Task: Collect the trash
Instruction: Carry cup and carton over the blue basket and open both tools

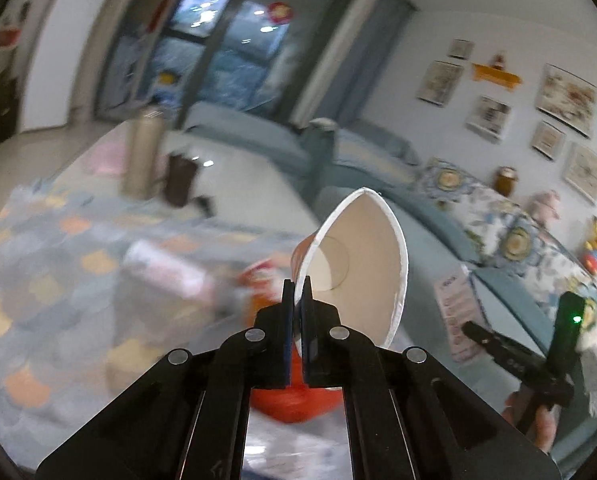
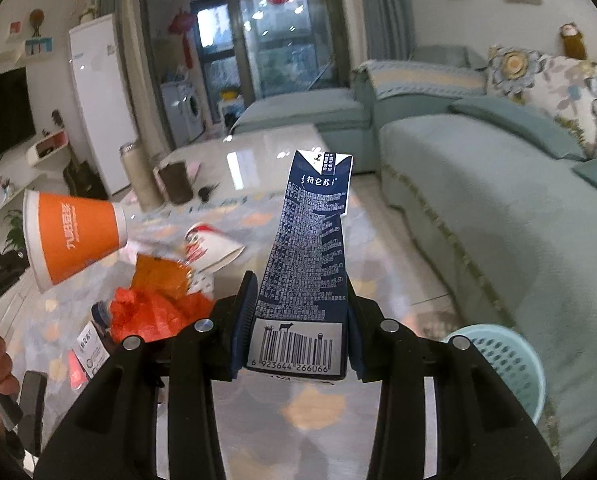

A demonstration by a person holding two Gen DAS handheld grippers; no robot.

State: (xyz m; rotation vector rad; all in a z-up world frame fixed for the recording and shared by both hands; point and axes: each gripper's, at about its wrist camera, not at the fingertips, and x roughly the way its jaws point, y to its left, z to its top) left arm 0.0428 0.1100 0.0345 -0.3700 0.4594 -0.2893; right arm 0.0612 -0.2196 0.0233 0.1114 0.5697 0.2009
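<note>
Sofa: it stood along the right side, pale blue, just beside the bin.
Counter: it carried a patterned cloth, and the rest of the trash lay on that cloth.
Bin: the blue basket stood on the floor at my lower right, between counter and sofa.
Remaining trash: an orange wrapper, a crumpled red bag and a flattened white cup lay near together.
Carton: my right claw was clamped on its lower part, and the dark milk carton stood up from the pads, clear of the counter.
Cup: my left claw was pressed together on its rim wall, so the mouth was squashed to an oval; the cup hung in the air over the counter.
Advice for this step: I judged I should keep both grips firm, bring each piece directly over the bin mouth, and part the pads only there, the thin cup wall first because it could slip.
</note>
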